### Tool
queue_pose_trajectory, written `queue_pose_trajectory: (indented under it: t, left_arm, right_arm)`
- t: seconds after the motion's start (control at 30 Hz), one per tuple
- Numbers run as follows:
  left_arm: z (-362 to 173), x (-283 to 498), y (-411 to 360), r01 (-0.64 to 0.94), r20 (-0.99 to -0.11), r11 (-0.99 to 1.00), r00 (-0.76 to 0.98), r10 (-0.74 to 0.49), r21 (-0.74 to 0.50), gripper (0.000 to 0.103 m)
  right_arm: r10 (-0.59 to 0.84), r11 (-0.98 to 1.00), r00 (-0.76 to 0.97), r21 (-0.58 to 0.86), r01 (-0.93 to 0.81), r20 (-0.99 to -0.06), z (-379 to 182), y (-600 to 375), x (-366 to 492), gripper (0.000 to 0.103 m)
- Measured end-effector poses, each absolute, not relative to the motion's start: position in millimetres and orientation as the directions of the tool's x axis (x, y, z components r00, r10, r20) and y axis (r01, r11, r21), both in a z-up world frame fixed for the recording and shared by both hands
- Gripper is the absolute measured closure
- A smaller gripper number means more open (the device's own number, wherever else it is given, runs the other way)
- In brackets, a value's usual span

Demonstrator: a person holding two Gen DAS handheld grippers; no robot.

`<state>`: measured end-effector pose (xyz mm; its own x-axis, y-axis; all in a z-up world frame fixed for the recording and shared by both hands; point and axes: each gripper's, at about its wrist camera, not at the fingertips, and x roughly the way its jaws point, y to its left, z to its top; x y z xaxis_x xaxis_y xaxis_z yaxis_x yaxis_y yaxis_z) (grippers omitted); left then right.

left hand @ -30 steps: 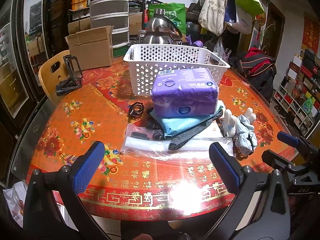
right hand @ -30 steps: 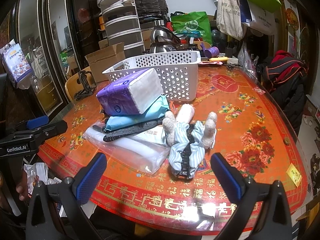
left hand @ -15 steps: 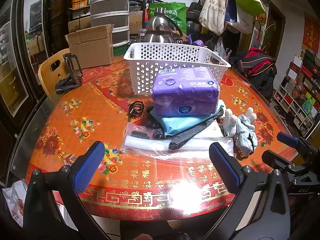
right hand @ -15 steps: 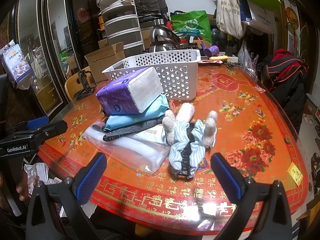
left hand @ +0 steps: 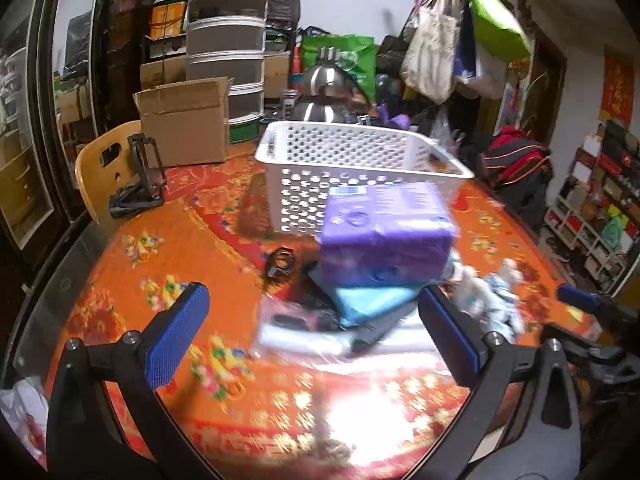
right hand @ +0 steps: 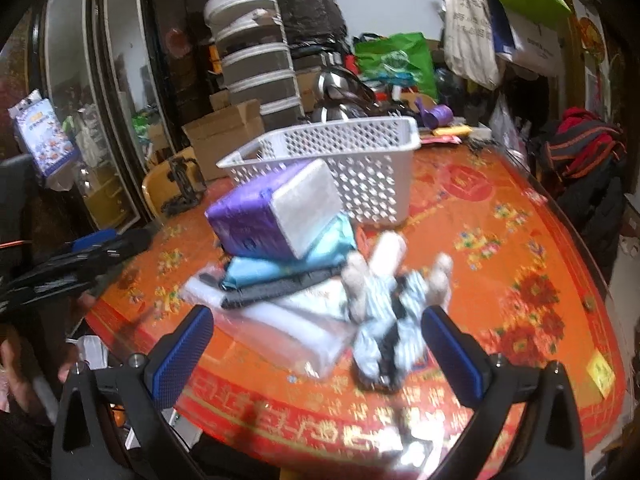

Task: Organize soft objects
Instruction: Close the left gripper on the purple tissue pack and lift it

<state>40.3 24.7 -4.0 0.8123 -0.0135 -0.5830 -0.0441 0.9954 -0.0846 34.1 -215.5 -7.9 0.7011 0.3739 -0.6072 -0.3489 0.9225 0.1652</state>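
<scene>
1. The left gripper (left hand: 312, 336) hangs above the near table edge, its blue-padded jaws spread wide and holding nothing; the right gripper (right hand: 318, 354) is likewise spread and empty, just to its right
2. Straight ahead of the left gripper lies a stack: a purple plastic-wrapped tissue pack (left hand: 386, 232) on top, a light-blue soft packet (left hand: 372, 300) under it, a dark grey fabric strip (right hand: 276, 286) below that, and a clear plastic bag of white goods (right hand: 304, 324) at the bottom
3. Right of the stack, touching the bag, lies a blue-and-white striped soft toy with pale limbs (right hand: 390, 312), directly ahead of the right gripper
4. Beyond the stack stands the white perforated plastic basket (left hand: 348, 160), apparently empty, on the orange flower-patterned tablecloth (left hand: 168, 240)
5. Likely step: reaching for the first item. I would take the purple pack across its short sides, squeeze lightly since it will compress, and lift straight up so the packets beneath stay put
6. Gold characters along the cloth border are too blurred to read; no pack label is legible
</scene>
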Motion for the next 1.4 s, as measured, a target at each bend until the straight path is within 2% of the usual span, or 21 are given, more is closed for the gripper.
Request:
queue_pose_trajectory:
  t: [0.1,0.2,0.37,0.4,0.53,0.63,0.7,0.8,0.83,0.9,1.0,1.03,1.23,1.4]
  left_arm:
    - [-17,70,35,0.008,-0.639,0.993,0.765,-0.08,-0.115,0.0]
    - [-28,90,45,0.057,-0.635,0.984,0.758,-0.151,-0.166,0.0]
    - [-40,116,55,0.074,-0.618,0.98,0.767,-0.174,-0.183,0.001]
    - [-42,120,56,0.088,-0.614,0.978,0.767,-0.188,-0.19,0.005]
    - [-51,135,60,0.127,-0.606,0.971,0.763,-0.225,-0.201,0.03]
    - [-60,143,60,0.192,-0.598,0.948,0.74,-0.309,-0.252,0.037]
    - [-63,144,55,0.218,-0.586,0.946,0.744,-0.32,-0.24,0.039]
    - [-66,149,43,0.291,-0.572,0.924,0.726,-0.382,-0.247,0.044]
    - [-67,151,41,0.309,-0.566,0.917,0.721,-0.4,-0.254,0.049]
    - [-66,151,37,0.331,-0.555,0.905,0.715,-0.425,-0.266,0.053]
    - [-63,151,34,0.342,-0.54,0.897,0.717,-0.441,-0.278,0.054]
    - [-63,150,34,0.343,-0.539,0.897,0.717,-0.441,-0.278,0.058]
    - [-56,138,25,0.292,-0.549,0.923,0.743,-0.383,-0.25,0.065]
    - [-44,122,21,0.264,-0.537,0.939,0.771,-0.343,-0.221,0.065]
  right_arm:
    - [0.376,0.921,0.718,0.151,-0.358,-0.586,-4,-211,46,0.0]
    - [0.371,0.922,0.729,0.134,-0.363,-0.575,-5,-202,61,0.001]
    - [0.376,0.914,0.72,0.104,-0.392,-0.584,-12,-182,92,0.025]
    - [0.372,0.913,0.718,0.094,-0.396,-0.588,-13,-177,98,0.026]
    - [0.404,0.892,0.696,0.089,-0.442,-0.594,-18,-158,119,0.03]
    - [0.413,0.886,0.691,0.088,-0.454,-0.594,-21,-150,128,0.034]
    - [0.424,0.881,0.681,0.098,-0.463,-0.597,-24,-146,134,0.036]
    - [0.436,0.872,0.666,0.101,-0.48,-0.606,-28,-144,140,0.048]
    - [0.445,0.866,0.657,0.105,-0.489,-0.609,-30,-144,142,0.053]
    - [0.451,0.861,0.649,0.106,-0.498,-0.612,-32,-142,144,0.054]
    - [0.443,0.861,0.652,0.088,-0.501,-0.615,-32,-141,149,0.054]
    - [0.444,0.86,0.651,0.089,-0.503,-0.616,-32,-142,150,0.054]
    - [0.436,0.863,0.657,0.078,-0.5,-0.615,-30,-144,148,0.059]
    - [0.416,0.869,0.684,0.038,-0.494,-0.599,-26,-142,139,0.061]
